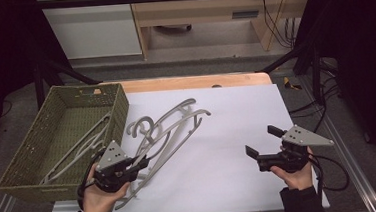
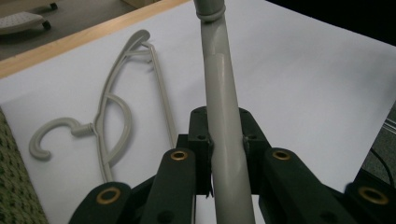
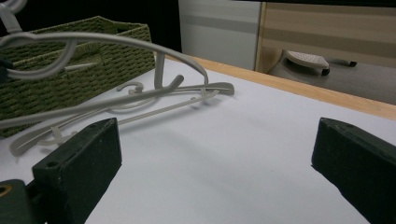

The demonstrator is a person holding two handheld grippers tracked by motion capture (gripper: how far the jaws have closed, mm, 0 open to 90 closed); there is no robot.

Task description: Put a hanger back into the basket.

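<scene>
Left tongs (image 1: 139, 164) clamped on the arm of a grey hanger (image 2: 223, 140), jaws pressed against both sides of the bar in the left gripper view. Right tongs (image 1: 261, 141) spread wide, holding nothing, hovering over bare white sheet on the desk (image 1: 229, 148), well apart from the hangers.

Held hanger sits at the left part of the desk, just beside the green woven basket (image 1: 15, 168), lifted at the gripped end. Its long axis runs from near-left to far-right in the high view; hook end points away from the person, toward the far side. A second hanger (image 2: 112, 116) lies flat on the sheet near it, hook toward the basket. At least one more hanger (image 1: 78, 143) already rests inside the basket.

Judged work in hand: moving hangers from the desk into the basket.

Risks:
- Grip is well off the hanger's middle, so the long free end may swing or droop and twist in the jaws.
- In the high view the hangers overlap; I cannot tell whether hooks are caught. If so, lifting one drags the other.
- The hanger looks about as long as the basket; carried crosswise, an end may catch the rim and tip the basket or pull the bar free.
</scene>
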